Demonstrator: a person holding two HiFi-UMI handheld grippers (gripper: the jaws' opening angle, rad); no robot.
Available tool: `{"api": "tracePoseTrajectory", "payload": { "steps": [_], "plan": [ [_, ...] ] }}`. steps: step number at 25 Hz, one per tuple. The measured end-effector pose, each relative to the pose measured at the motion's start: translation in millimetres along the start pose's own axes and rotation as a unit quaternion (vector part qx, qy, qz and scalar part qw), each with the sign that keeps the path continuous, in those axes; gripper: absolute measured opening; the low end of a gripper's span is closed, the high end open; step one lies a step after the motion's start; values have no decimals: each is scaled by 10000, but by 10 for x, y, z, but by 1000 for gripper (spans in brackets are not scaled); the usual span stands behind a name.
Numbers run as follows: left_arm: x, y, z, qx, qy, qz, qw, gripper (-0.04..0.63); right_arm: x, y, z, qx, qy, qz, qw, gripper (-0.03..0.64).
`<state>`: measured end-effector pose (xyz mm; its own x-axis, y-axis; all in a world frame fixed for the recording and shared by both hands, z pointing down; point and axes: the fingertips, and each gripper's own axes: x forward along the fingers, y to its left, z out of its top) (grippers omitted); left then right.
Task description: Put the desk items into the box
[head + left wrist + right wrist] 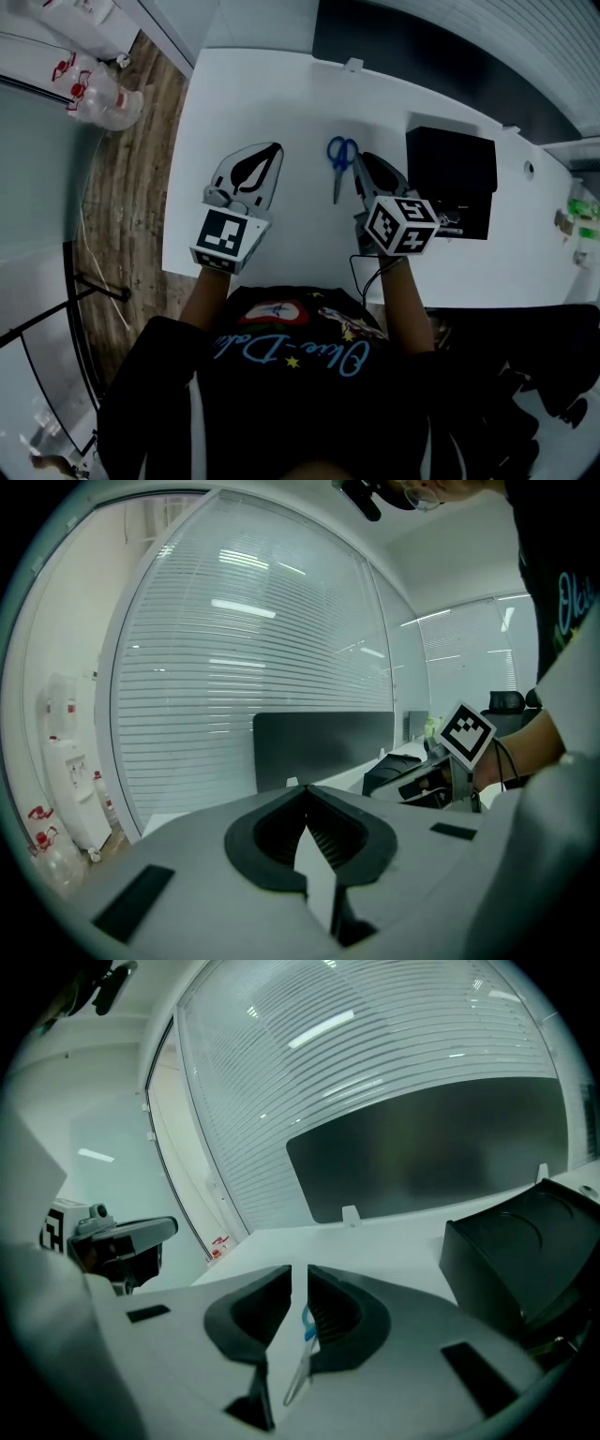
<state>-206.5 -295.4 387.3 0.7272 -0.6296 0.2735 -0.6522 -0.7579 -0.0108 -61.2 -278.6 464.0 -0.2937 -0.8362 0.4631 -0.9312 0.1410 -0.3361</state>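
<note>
Scissors: flat on the desk, blue handles away from me and blades toward me; not yet in the box.
Box: black, on the desk just right of the scissors; I cannot tell from here how its top stands.
Right gripper: fingers spread a little with a narrow gap, nothing pinched; the scissors show through the gap, lying ahead on the desk.
Left gripper: fingertips pressed together, empty, hovering over bare desk left of the scissors.
Step in hand (my judgement): line up on the scissors for the pick.
How to do it well: the gap looks slim for the job, so widen it first. Come down with one finger on each side of the pivot or shank, not the loops. Close square across so the blades do not scissor open. Lift level before I swing right.
Edges: the box's near wall stands close on my right, so I should lift clear of it before crossing. The desk's left edge drops to the floor, well apart from the work.
Open room: bare desk beyond the scissors and between my grippers; the left one can stay parked.
</note>
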Motion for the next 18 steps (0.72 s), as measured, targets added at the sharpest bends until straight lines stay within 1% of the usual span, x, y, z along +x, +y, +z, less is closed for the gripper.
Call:
{"api": "tracePoseTrajectory", "payload": {
  "steps": [8, 14, 18],
  "plan": [
    [137, 112, -90, -83, 97, -90, 9999, 8, 224, -106, -145, 71, 270, -249, 9993, 74],
    [242, 193, -179, -218, 138, -169, 9995, 8, 385, -168, -230, 104, 445, -406, 9981, 75],
    [293, 266, -257, -291, 240, -167, 9991, 8, 482, -197, -308, 141, 591, -480, 9970, 85]
  ]
}}
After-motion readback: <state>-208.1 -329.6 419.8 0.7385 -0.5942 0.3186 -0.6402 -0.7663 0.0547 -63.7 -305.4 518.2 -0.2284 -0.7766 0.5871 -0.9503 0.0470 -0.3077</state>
